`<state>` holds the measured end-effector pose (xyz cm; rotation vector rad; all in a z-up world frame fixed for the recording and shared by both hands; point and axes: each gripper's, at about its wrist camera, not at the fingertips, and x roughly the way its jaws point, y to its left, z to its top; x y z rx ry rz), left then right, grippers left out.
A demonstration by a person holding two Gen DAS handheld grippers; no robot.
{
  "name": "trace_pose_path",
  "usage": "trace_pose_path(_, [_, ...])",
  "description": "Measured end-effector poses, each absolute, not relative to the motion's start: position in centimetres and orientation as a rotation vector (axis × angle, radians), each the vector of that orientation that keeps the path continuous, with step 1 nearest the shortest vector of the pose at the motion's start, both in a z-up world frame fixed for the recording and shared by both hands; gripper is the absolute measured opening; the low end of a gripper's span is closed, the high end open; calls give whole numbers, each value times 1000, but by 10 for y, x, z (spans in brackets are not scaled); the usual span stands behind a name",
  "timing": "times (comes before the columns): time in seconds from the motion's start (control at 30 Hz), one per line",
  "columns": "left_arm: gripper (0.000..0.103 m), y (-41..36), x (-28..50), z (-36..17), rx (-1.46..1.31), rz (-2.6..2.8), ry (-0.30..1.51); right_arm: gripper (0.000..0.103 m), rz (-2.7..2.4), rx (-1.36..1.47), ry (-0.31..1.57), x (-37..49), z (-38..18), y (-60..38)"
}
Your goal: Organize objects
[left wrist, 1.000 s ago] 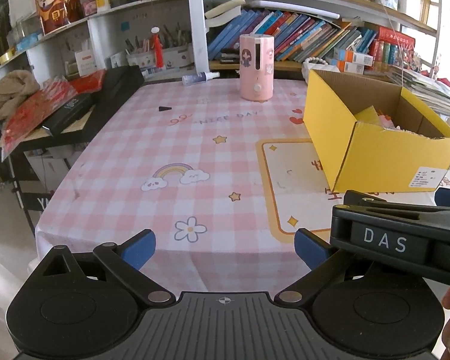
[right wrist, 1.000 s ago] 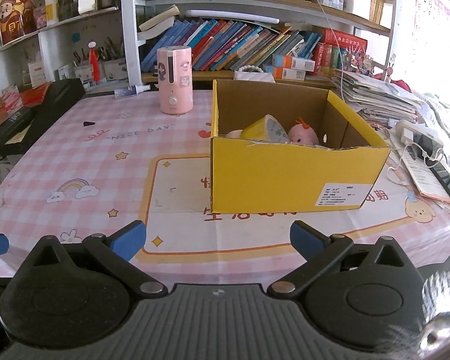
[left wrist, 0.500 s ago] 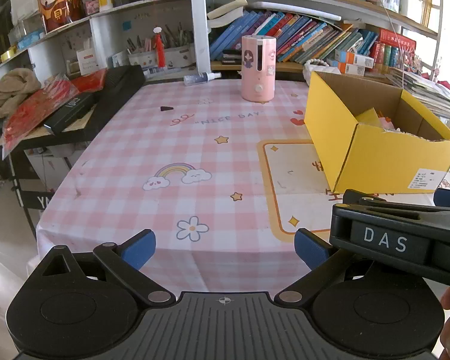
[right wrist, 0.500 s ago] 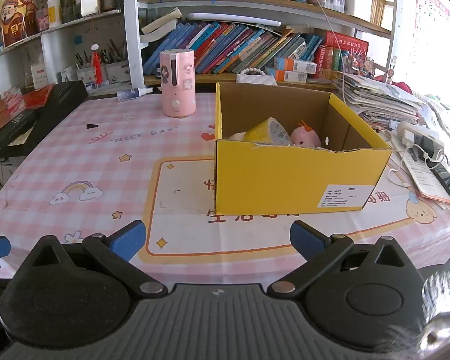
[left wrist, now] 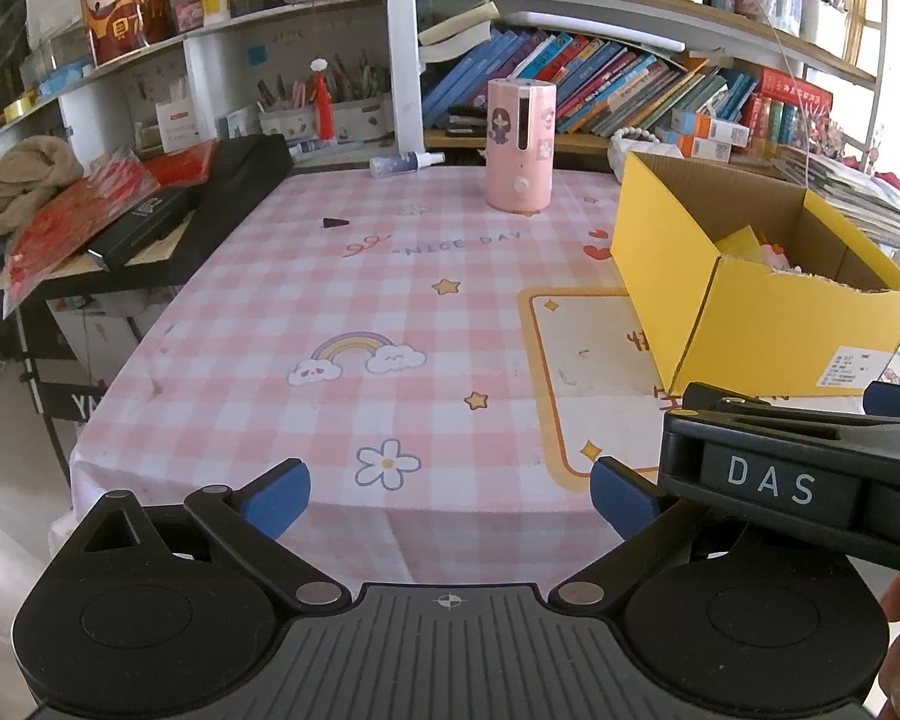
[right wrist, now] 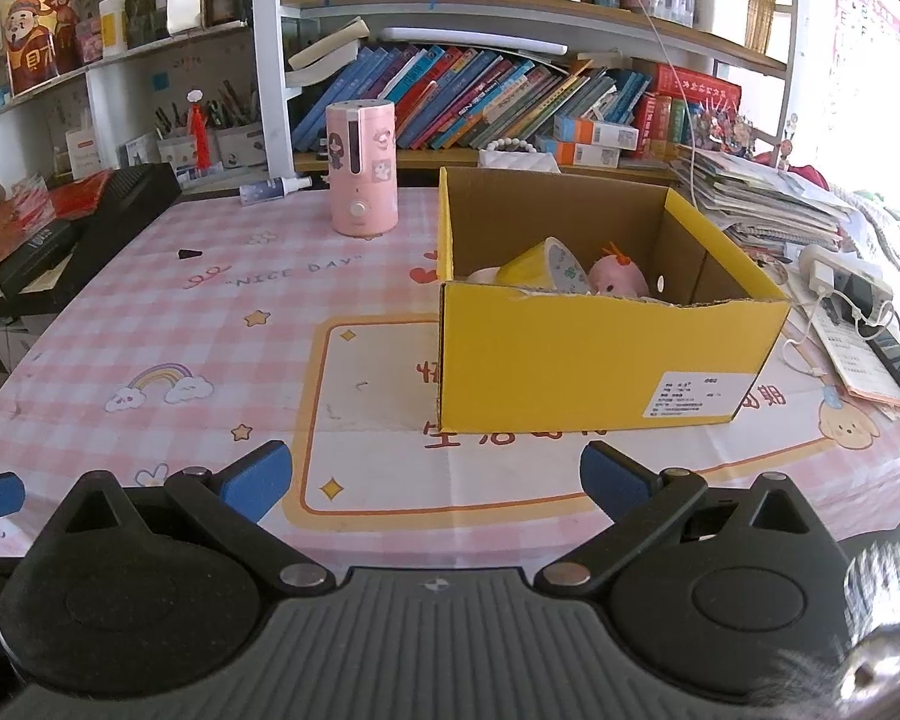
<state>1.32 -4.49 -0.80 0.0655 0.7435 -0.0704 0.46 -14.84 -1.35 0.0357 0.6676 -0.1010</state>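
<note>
An open yellow cardboard box (right wrist: 594, 360) stands on the pink checked tablecloth (right wrist: 150, 324). Inside it lie a yellow tape roll (right wrist: 543, 270) and a pink plush toy (right wrist: 621, 279). The same box (left wrist: 768, 306) shows at the right of the left wrist view. My right gripper (right wrist: 435, 477) hovers open over the table's near edge, in front of the box, holding nothing. My left gripper (left wrist: 450, 489) is open too, back past the table's front edge, with the right gripper's body (left wrist: 798, 480) beside it on the right.
A pink cylindrical humidifier (right wrist: 363, 171) stands at the table's far side, a small spray bottle (right wrist: 273, 187) lying behind it. Bookshelves (right wrist: 510, 96) rise behind. A black case (left wrist: 210, 198) sits on a side table at left. Papers, a power strip (right wrist: 843, 276) and cables lie right of the box.
Both grippers have drawn back a little from the table, so the box and humidifier look slightly farther away. Jaws stay open and empty.
</note>
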Motion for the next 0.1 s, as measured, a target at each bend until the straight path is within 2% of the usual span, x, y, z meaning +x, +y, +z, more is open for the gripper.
trace_pose_path(0.1, [101,-45,16,-8,73,-81,751,103,-103,34,665,5,-14,-149])
